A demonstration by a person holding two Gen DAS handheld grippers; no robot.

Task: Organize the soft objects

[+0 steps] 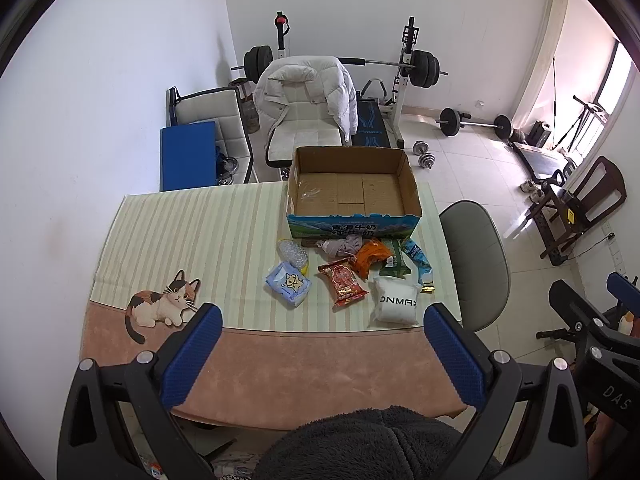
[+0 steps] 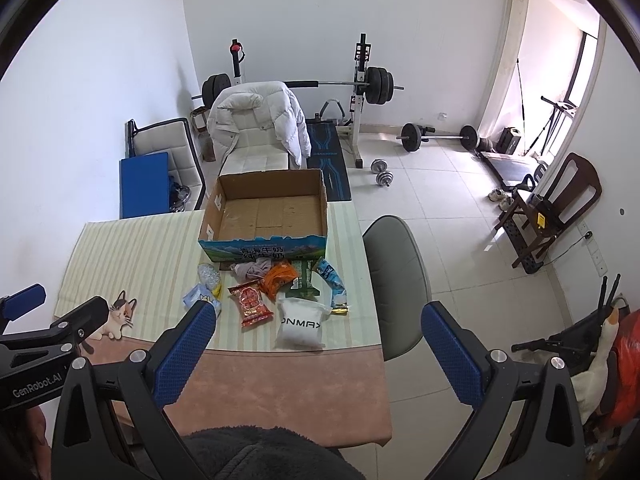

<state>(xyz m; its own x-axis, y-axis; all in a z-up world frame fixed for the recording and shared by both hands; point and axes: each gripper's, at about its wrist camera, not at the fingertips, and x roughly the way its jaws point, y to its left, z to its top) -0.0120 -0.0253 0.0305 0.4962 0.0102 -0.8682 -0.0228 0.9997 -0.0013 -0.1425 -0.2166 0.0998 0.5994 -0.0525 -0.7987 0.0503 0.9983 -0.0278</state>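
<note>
An open, empty cardboard box stands at the table's far edge. In front of it lie several soft items: a white pouch, a red snack pack, an orange pack, a blue tissue pack, a bubble-wrap ball, a crumpled cloth, a green pack and a light-blue sachet. My left gripper and right gripper are open and empty, high above the table's near edge.
The table has a striped cloth with a cat print. A grey chair stands right of the table. A white chair with a jacket stands behind the box. Gym weights lie on the floor beyond.
</note>
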